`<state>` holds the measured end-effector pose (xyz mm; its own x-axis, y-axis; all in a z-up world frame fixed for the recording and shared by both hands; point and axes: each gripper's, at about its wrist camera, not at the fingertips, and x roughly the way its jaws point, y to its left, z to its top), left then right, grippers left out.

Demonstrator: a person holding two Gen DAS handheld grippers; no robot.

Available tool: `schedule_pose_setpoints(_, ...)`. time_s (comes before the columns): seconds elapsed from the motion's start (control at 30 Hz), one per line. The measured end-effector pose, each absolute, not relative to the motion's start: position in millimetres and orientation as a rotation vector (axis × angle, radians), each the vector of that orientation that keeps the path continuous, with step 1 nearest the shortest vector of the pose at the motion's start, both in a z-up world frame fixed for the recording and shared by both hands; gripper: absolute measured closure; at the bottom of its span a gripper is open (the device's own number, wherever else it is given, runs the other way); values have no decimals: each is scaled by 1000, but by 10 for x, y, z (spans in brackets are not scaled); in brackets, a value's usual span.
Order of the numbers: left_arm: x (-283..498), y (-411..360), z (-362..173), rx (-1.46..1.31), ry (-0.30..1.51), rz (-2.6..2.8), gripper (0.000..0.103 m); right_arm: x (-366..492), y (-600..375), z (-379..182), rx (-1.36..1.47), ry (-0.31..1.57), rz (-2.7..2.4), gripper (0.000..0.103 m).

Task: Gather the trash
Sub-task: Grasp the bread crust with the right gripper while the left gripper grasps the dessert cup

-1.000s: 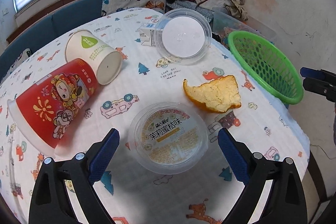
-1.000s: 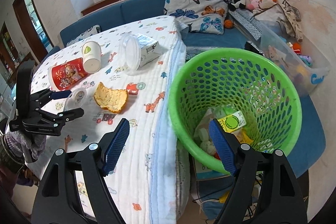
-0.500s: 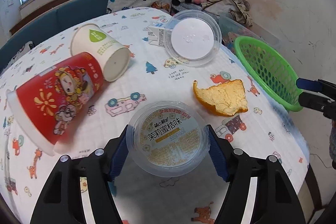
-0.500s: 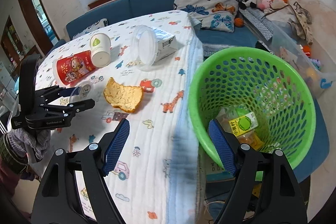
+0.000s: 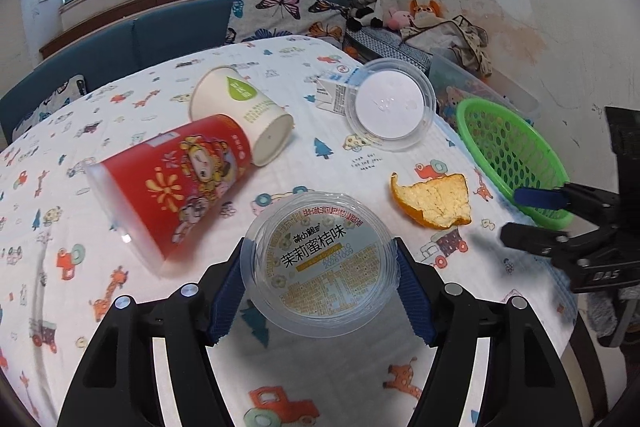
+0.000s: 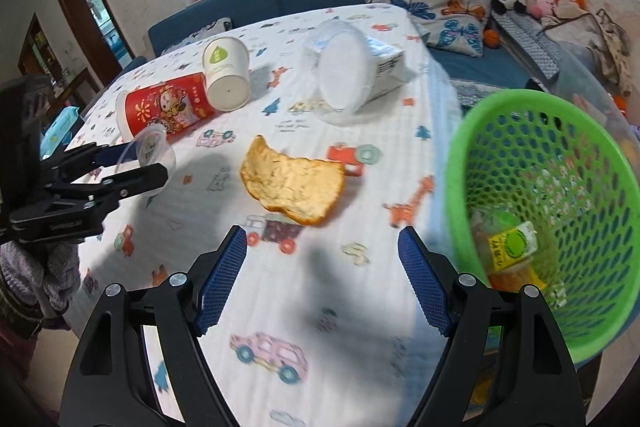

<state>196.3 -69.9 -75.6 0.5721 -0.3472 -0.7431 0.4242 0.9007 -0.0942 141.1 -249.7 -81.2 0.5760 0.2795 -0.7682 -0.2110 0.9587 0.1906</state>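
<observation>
Pinching the clear jelly cup (image 5: 322, 269) between both pads, the left gripper (image 5: 320, 287) holds it. The right gripper (image 6: 322, 279) is spread wide, nothing between its pads.

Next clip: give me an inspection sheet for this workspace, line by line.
Surface: table under a cartoon-print cloth.
Job's things: jelly cup; red cup and white cup on their sides; orange peel; clear tub against a carton; green basket holding trash.
Clutter: nothing seen.
Tools: left tool shut on the jelly cup; right tool open, empty.
Cables: nothing seen.
Surroundings: sofa, cushion, plush toys.
</observation>
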Motion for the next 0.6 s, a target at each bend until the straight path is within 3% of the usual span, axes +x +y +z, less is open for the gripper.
schedule_pose_setpoints(0.6, 1889, -414, -711, 51, 834, -429, 37, 1805, -2128, -1107, 9, 955, 217, 25)
